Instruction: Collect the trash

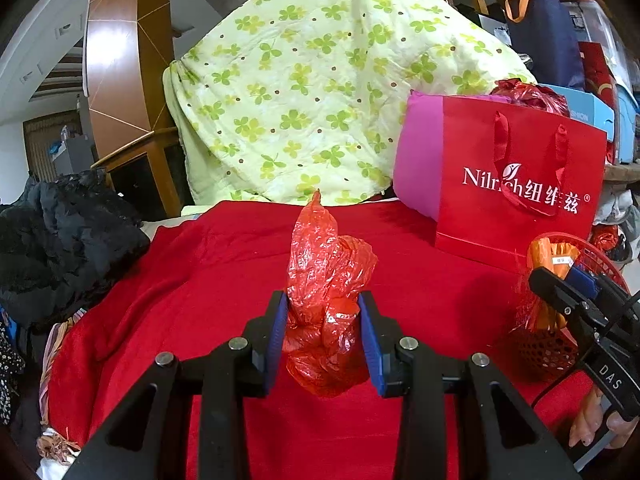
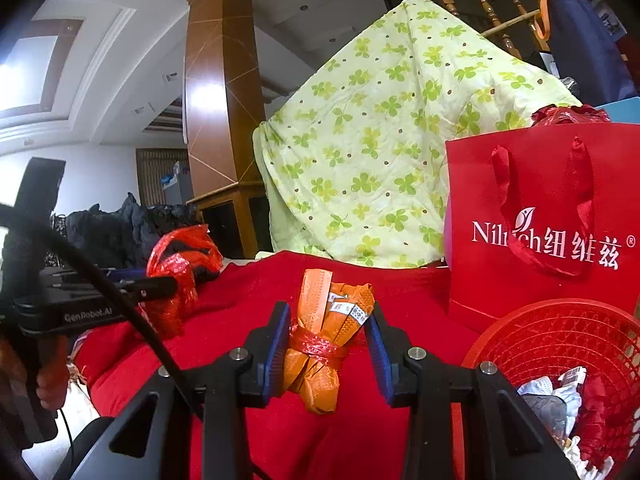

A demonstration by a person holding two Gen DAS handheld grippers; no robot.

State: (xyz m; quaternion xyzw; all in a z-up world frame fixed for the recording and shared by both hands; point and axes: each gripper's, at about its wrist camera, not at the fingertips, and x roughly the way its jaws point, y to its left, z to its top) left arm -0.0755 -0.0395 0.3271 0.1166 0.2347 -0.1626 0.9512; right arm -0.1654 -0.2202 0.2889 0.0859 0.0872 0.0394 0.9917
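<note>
Left gripper (image 1: 325,320) pinching red plastic bag (image 1: 328,280); right gripper (image 2: 329,340) pinching orange wrapper bundle (image 2: 328,332) beside red basket (image 2: 560,344).

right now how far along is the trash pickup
Done: the red basket already holds some crumpled paper and wrappers. In hand: the left gripper is shut on a red plastic bag, and the right gripper is shut on an orange bundle, both lifted over the red cloth. Left: dropping both into the basket; no other loose trash shows on the cloth.
</note>
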